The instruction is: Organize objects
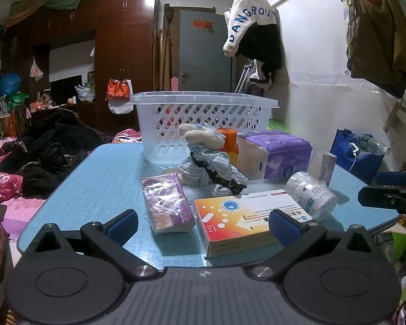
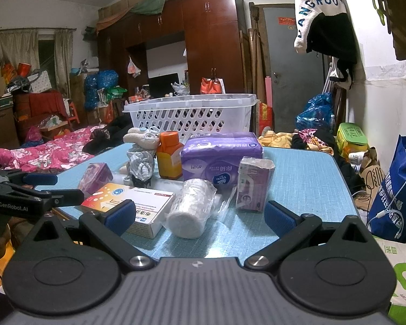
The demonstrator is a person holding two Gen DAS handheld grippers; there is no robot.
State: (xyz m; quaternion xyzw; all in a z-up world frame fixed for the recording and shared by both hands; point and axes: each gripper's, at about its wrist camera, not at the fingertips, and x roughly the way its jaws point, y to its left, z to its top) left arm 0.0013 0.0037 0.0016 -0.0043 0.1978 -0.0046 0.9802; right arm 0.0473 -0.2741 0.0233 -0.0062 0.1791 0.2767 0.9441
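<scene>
Both grippers wide open over near table edge, holding nothing.
Left gripper jaws flank small purple pack and medicine box, no contact; right gripper frames wrapped roll; white basket at far edge of blue table.

I see a light blue bench with a fine woven grid pattern. The basket is translucent white with a lattice of holes. The tissue pack is purple and white, the bottle orange with a yellow label. The medicine box is white fading to orange and red, dotted white. The soft toy is cream with grey-striped cloth. My gripper pads are blue on black arms
</scene>
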